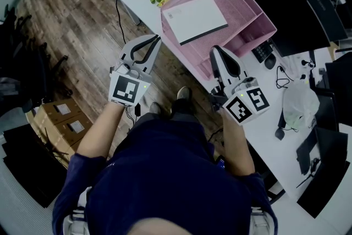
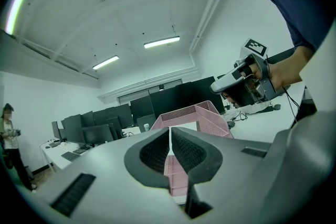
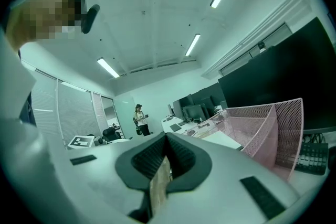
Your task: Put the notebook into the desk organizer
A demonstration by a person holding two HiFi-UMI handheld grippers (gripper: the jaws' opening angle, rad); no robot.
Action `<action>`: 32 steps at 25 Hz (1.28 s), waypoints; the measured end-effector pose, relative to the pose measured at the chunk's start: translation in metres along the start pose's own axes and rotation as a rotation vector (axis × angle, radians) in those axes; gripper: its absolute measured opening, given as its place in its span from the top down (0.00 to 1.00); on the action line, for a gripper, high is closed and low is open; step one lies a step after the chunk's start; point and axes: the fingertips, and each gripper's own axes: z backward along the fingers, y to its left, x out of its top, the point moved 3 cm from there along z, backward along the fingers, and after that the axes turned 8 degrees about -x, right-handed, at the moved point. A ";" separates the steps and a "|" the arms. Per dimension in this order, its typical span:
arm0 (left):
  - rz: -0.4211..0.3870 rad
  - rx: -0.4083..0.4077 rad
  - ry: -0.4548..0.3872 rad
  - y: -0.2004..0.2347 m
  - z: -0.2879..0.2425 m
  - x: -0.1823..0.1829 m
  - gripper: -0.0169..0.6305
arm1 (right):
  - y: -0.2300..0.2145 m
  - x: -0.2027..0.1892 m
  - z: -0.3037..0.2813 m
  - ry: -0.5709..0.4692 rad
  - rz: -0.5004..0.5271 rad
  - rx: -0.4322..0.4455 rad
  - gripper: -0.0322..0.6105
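One white, dark-edged notebook (image 1: 195, 19) lies flat in pink mesh organizer (image 1: 246, 6).

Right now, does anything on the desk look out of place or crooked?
Nothing stands out. The notebook lies flat in the pink desk organizer's large compartment, which sits level on the desk. Left gripper and right gripper are empty, jaws together.

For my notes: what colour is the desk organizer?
Pink desk organizer; clearest in the head view.

White notebook (image 1: 195, 19) flat in large compartment of pink mesh desk organizer (image 1: 247, 5)
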 end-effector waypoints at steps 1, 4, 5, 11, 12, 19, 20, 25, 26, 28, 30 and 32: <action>0.002 -0.001 0.001 0.000 0.000 0.000 0.91 | 0.001 0.000 -0.001 0.002 0.002 0.002 0.94; 0.011 -0.004 0.000 0.002 -0.001 -0.002 0.92 | 0.001 -0.001 -0.004 0.008 0.009 0.006 0.94; 0.011 -0.006 0.000 0.002 -0.001 -0.002 0.92 | 0.001 -0.001 -0.004 0.010 0.012 0.007 0.94; 0.014 -0.011 -0.003 0.002 -0.004 -0.003 0.92 | 0.001 -0.001 -0.009 0.016 0.016 0.014 0.94; 0.015 -0.011 -0.002 0.002 -0.005 -0.003 0.92 | 0.000 -0.001 -0.009 0.017 0.016 0.014 0.94; 0.021 -0.008 -0.003 0.002 -0.006 -0.003 0.92 | -0.001 -0.002 -0.011 0.022 0.016 0.019 0.94; 0.022 -0.008 -0.003 0.002 -0.006 -0.003 0.92 | -0.001 -0.002 -0.011 0.022 0.016 0.019 0.94; 0.015 -0.011 -0.001 0.000 -0.008 -0.003 0.92 | -0.003 -0.002 -0.011 0.022 0.017 0.020 0.94; 0.014 -0.012 0.000 0.000 -0.008 -0.003 0.92 | -0.003 -0.002 -0.011 0.022 0.017 0.020 0.94; 0.009 -0.013 0.003 -0.001 -0.009 -0.002 0.92 | -0.004 -0.002 -0.010 0.022 0.017 0.020 0.94; 0.008 -0.013 0.002 -0.002 -0.009 -0.001 0.92 | -0.004 -0.001 -0.009 0.021 0.016 0.019 0.94; 0.008 -0.013 0.000 -0.002 -0.009 -0.001 0.92 | -0.004 -0.001 -0.009 0.019 0.016 0.019 0.94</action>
